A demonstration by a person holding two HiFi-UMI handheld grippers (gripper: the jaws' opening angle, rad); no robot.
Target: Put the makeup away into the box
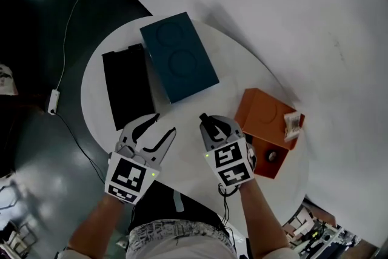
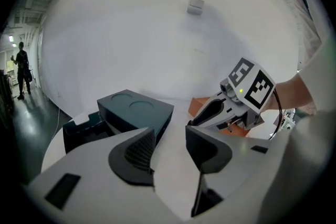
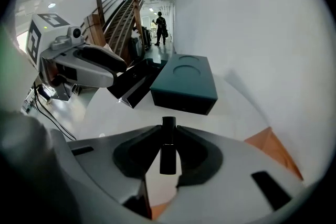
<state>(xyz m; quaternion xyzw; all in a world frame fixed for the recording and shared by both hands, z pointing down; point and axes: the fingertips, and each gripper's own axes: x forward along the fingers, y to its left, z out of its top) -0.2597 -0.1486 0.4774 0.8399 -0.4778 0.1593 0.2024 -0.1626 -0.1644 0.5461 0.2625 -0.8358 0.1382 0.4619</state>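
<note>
Right gripper (image 3: 168, 131) clamps slim black cylindrical makeup tube (image 3: 167, 152); left gripper (image 2: 169, 137) open, empty.

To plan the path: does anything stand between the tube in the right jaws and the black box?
Nothing visible does: bare table lies between the tube and the black box. The teal box and the left gripper only flank that path.

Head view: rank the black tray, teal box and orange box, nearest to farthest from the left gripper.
1. Black tray, just beyond the jaw tips.
2. Teal box, right of the tray.
3. Orange box, far right of the table.
</note>
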